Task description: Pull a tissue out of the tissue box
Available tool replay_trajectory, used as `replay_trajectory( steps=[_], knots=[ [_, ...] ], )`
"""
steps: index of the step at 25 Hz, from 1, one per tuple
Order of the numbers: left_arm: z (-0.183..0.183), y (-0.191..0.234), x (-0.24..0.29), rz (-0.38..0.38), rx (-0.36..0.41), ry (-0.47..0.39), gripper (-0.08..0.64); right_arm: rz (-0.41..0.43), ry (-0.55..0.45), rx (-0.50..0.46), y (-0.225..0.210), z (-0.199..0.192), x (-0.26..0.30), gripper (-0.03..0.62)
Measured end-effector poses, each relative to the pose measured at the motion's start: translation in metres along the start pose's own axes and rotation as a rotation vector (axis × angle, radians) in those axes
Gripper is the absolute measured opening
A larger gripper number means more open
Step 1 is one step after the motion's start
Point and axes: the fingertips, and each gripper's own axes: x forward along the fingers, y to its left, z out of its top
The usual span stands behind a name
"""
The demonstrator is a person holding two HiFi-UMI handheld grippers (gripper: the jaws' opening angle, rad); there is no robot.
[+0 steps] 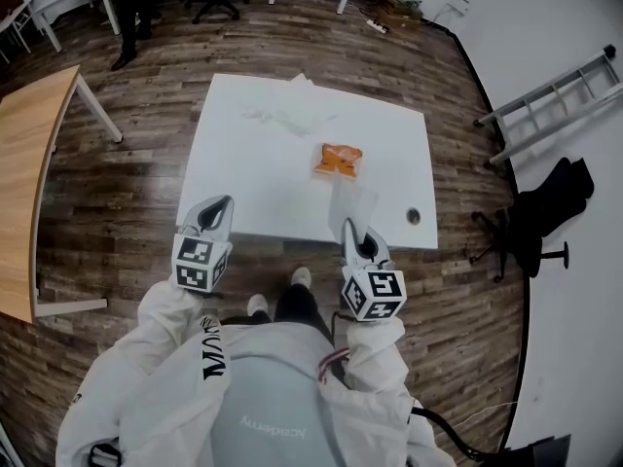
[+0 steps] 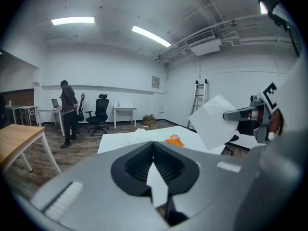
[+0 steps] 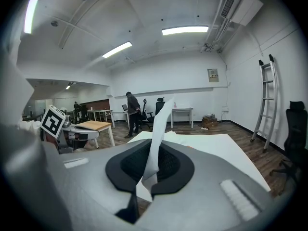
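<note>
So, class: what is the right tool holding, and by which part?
A tissue, pinched at one end between the shut jaws of the right tool; the rest stands free.

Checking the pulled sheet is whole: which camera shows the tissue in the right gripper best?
The left gripper view: the tissue shows broadside, a full sheet sticking out of the right gripper. The right gripper view sees it edge-on, a thin strip between shut jaws. The head view shows it faint against the white table.
</note>
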Motion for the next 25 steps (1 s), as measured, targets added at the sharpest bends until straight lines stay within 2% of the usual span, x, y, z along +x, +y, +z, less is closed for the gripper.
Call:
replay_trajectory(
  steps=[12,25],
  knots=[
    [0.000,-0.009,-0.004,-0.005,-0.026,-0.014,0.000,0.002,0.013,-0.020,0.001,0.002,-0.008,0.004],
    [-0.007,-0.014,-0.007,0.018,-0.025,0.013,0.000,0.034,0.028,-0.005,-0.001,-0.007,-0.006,0.003]
  ],
)
